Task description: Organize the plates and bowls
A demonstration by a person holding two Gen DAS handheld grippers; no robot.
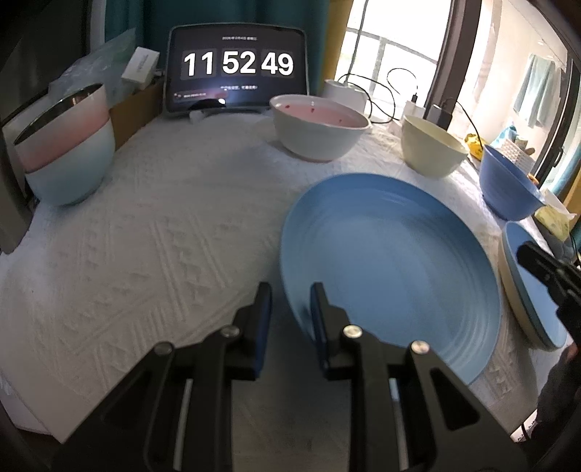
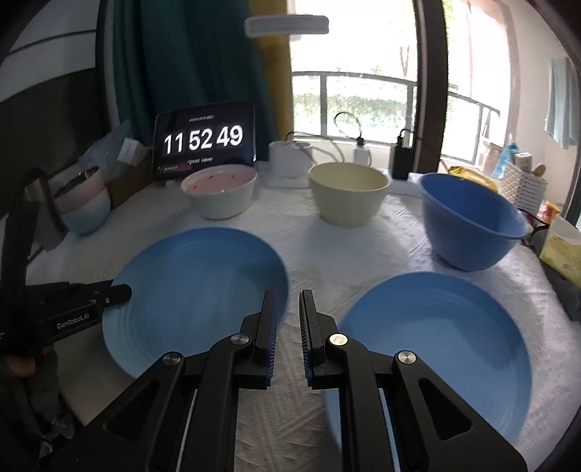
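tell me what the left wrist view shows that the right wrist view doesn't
Only left wrist: the left plate rim seen between the pads of the left tool. Only right wrist: the right plate whole, the right tool shut and empty, a white bar overhead. Both: the clock tablet, stacked bowls, pink bowl, cream bowl, blue bowl.

Ahead of you, daylight pours through a large barred window (image 2: 363, 105) at upper centre of the right wrist view. A dark teal curtain (image 2: 189, 72) hangs at its left. At lower centre, a white textured tablecloth (image 1: 145, 236) covers the table. A black tablet clock (image 1: 238, 69) stands at the back.
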